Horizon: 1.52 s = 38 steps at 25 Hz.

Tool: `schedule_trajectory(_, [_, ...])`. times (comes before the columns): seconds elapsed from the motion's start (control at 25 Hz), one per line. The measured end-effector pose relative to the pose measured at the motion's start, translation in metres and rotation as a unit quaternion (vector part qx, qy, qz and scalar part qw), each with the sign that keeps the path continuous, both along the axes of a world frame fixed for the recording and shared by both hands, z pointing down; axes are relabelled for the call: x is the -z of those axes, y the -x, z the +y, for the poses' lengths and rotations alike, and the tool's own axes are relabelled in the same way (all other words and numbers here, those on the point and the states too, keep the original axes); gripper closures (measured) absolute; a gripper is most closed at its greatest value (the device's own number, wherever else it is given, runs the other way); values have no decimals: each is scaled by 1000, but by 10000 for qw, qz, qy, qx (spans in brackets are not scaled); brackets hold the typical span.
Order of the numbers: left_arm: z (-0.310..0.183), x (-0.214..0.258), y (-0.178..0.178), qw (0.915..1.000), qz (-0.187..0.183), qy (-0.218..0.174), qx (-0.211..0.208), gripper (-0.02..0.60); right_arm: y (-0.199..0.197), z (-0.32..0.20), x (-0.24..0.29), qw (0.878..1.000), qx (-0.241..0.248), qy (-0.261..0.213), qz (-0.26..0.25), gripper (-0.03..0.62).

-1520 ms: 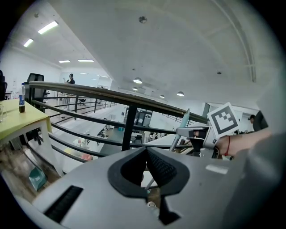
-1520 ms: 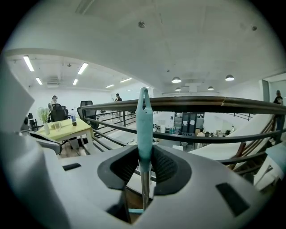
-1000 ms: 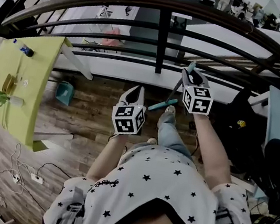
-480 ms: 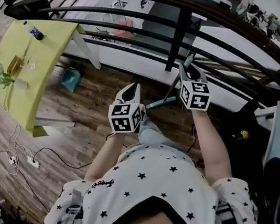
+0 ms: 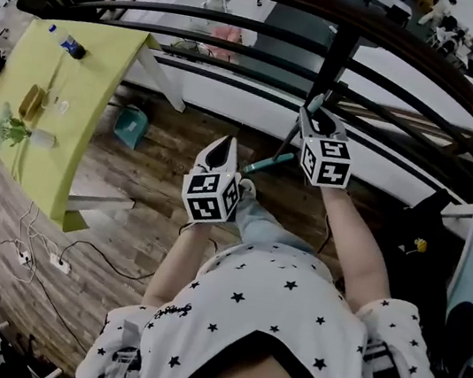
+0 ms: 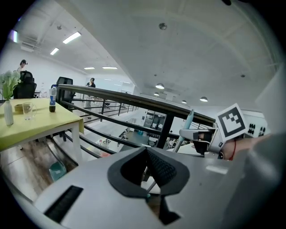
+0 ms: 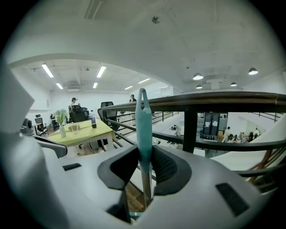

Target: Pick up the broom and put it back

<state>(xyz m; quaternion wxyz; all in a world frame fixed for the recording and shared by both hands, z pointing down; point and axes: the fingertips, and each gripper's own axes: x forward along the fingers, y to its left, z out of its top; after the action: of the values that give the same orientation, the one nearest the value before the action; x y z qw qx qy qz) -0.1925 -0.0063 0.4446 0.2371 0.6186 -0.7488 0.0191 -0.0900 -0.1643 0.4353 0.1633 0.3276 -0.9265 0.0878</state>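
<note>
The right gripper point(image 7: 144, 162) pinches the broom point(image 7: 143, 127) by its teal handle; the left gripper point(image 6: 146, 162) is pressed together on nothing. The handle's long axis runs 12 to 6 o'clock between the jaws, tip up, beside the railing point(image 7: 210, 99).

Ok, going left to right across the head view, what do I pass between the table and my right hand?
yellow-green table → teal bin on the floor → left gripper → right gripper, jaws shut on the broom
</note>
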Motion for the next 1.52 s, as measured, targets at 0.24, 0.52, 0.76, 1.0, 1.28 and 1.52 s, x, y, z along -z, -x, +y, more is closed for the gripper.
schedule_trajectory(0.24, [-15, -6, 29, 10000, 13, 53, -49, 569, 39, -15, -8, 10000, -4, 15, -2, 508])
schedule_trajectory(0.52, [-33, -25, 60, 9996, 89, 239, -148, 569, 73, -34, -38, 9996, -138, 204, 105, 508])
schedule_trajectory(0.76, [-55, -42, 78, 9990, 150, 350, -253, 569, 92, -56, -68, 9988, -269, 355, 204, 508])
schedule_trajectory(1.0, [-80, -66, 92, 9980, 194, 476, -363, 569, 104, -79, -107, 9974, -363, 521, 333, 508])
schedule_trajectory(1.28, [-108, -90, 103, 9967, 256, 617, -466, 569, 116, -102, -146, 9957, -395, 648, 527, 508])
schedule_trajectory(1.52, [-126, -110, 110, 9952, 320, 751, -546, 569, 125, -122, -176, 9938, -430, 789, 652, 508])
